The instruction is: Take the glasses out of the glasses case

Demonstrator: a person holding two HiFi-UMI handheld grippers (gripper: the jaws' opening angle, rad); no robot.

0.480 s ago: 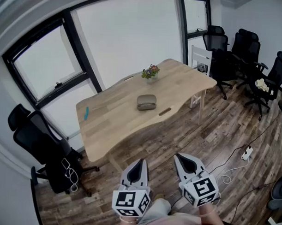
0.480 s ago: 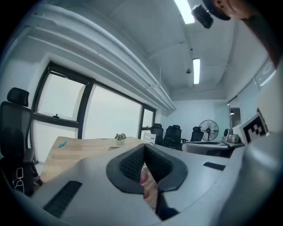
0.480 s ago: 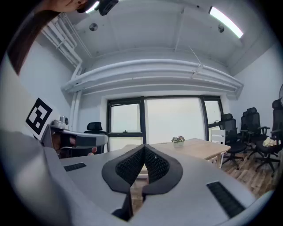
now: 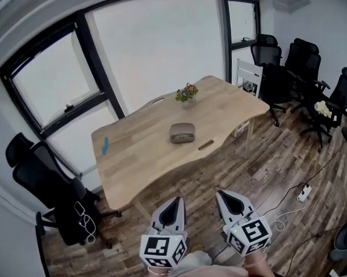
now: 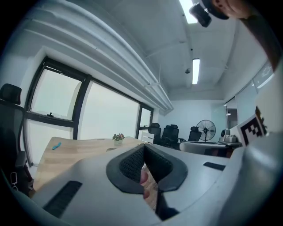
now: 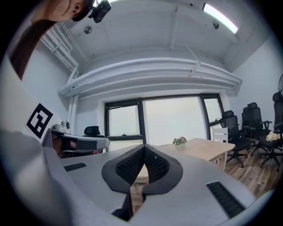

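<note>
Head view: a pale wooden counter [image 4: 139,156] with a wavy front edge stands on a dark plank floor [image 4: 258,166]. The case [image 4: 182,132], a rounded grey-brown oblong with its lid down, lies flat near the counter's middle. At its 12 o'clock, well apart, stands a small plant [image 4: 187,93]. Far out at its 9 o'clock lies a slim blue item [image 4: 105,144] (too small to tell what it is). Black mesh chairs [image 4: 289,68] crowd the room at 2 o'clock. At 6 o'clock in the frame, well short of the counter, hang the left hand-held gripper [image 4: 172,204] and the right hand-held gripper [image 4: 225,198]. Both are smooth grey shells with dark pads, each carrying a cube with square markers, and both point toward the counter.

Left gripper view: the left hand-held gripper [image 5: 143,147] has its ribbed black pads pressed together at the tips, with nothing clamped between them. Beyond it lie the counter's wood top [image 5: 75,148], the plant [image 5: 118,137] and the blue item [image 5: 56,145] at 9 o'clock. A round fan [image 5: 206,130] stands at 3 o'clock.

Right gripper view: the right hand-held gripper [image 6: 144,148] is likewise closed pad to pad and empty. The plant [image 6: 179,141] sits on the counter [image 6: 203,149] at 2 o'clock, with the chairs [image 6: 247,121] farther right.
</note>
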